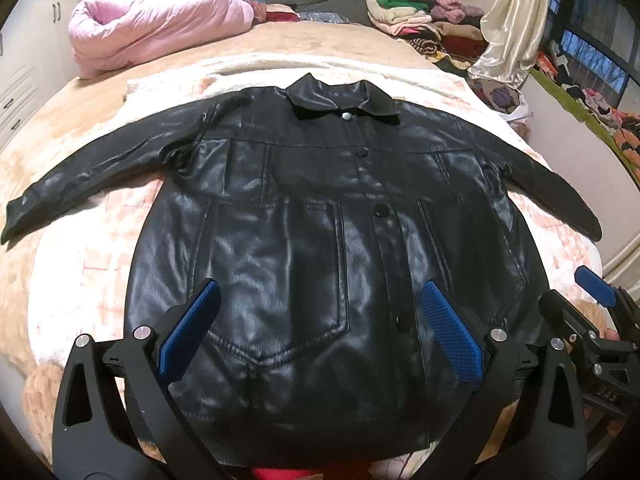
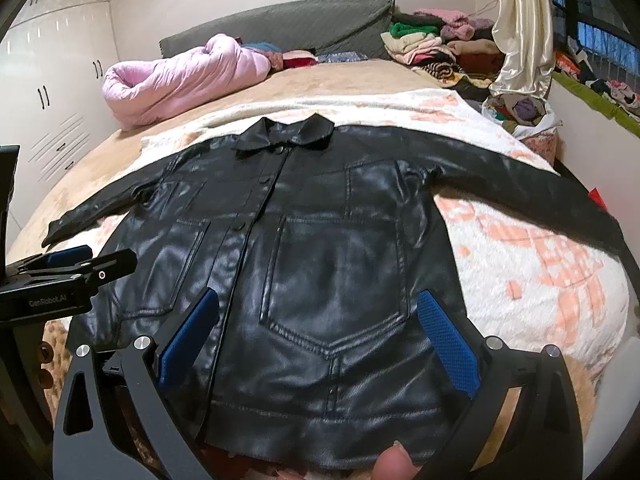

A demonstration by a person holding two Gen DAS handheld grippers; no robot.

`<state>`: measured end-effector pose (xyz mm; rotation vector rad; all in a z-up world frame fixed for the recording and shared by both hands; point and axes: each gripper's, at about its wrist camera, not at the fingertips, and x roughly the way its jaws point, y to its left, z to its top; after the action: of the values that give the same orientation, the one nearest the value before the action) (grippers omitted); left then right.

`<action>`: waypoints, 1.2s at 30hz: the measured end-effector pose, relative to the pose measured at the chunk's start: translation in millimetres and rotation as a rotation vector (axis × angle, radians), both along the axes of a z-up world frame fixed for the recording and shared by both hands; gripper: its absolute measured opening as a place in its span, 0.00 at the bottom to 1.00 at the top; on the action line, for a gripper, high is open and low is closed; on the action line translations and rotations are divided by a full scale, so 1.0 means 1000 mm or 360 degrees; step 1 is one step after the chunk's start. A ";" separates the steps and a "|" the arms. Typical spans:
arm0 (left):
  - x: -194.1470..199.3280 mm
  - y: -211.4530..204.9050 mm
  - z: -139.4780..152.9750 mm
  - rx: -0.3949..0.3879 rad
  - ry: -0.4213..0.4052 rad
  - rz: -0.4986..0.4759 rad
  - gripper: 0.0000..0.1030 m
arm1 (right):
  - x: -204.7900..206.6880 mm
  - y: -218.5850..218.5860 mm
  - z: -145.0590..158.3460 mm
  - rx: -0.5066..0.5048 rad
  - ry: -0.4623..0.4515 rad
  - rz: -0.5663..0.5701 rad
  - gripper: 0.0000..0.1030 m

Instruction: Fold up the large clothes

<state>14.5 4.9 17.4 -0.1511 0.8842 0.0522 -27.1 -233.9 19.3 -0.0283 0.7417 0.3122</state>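
Hovering over the near hem of a black leather jacket (image 1: 320, 240), the left gripper (image 1: 316, 332) has its blue-padded fingers (image 1: 450, 330) spread wide apart, with nothing between them but the jacket front below. The right gripper (image 2: 316, 336) sits just to its right over the same hem, its jaws likewise wide apart and empty; a fingertip (image 2: 394, 462) of the person shows at the bottom edge of the right wrist view. Each gripper shows at the edge of the other's view (whether either pad touches the leather cannot be told).

The jacket lies flat and face up on a white and peach blanket (image 2: 532, 280) spread over the bed (image 1: 280, 40). It is buttoned down the front, with large patch pockets (image 2: 336, 276) on each side, its collar (image 1: 344, 98) pointing to the far side and both sleeves stretched outward, one left (image 1: 100, 176) and one right (image 2: 540, 184).

Farther off, a rolled pink quilt (image 1: 160, 24) rests on the far left of the bed, against a grey headboard (image 2: 300, 20). A pile of folded clothes (image 2: 432, 44) in many colours sits at the far right, beside a hanging cream satin cloth (image 2: 520, 28). White cabinets (image 2: 52, 80) line the left wall, and a dark window (image 1: 592, 32) is at the far right.
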 end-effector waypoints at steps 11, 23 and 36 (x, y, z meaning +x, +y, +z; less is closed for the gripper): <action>0.034 0.008 0.008 0.0000 -0.0020 0.0010 0.91 | 0.028 0.004 0.010 -0.0038 -0.0029 -0.0042 0.96; 0.076 0.011 0.017 -0.0059 -0.0025 0.0017 0.91 | 0.067 0.010 0.027 -0.0062 -0.0054 -0.0098 0.96; 0.117 0.011 0.010 -0.0069 0.0049 0.0031 0.91 | 0.125 0.013 0.036 -0.0093 -0.0069 -0.0184 0.96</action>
<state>131.1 16.4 27.2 -0.2000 0.9150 0.0535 98.2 -221.3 54.9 -0.0470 0.7065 0.1796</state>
